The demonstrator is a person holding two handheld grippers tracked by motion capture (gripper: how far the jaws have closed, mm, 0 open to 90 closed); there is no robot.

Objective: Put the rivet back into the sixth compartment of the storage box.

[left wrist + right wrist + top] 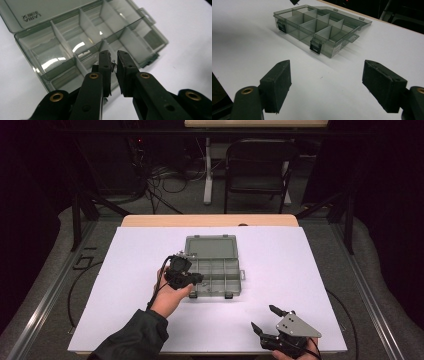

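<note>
— White table [125, 285], chair [257, 167] behind it on the floor. What's listed at the left?

— Left claw [113, 56]: clenched, a tiny pale scrap between its tips, too small to name. It hovers at the near left edge of the box.

— Centre?

— Smoky clear plastic box [215, 272], lid [210, 246] lying open flat behind it, compartments empty, two black latches on its front wall.

— Right?

— Right claw [264, 319]: released, jaws wide, nothing between them, near the table's front edge, well apart from the box.
</note>
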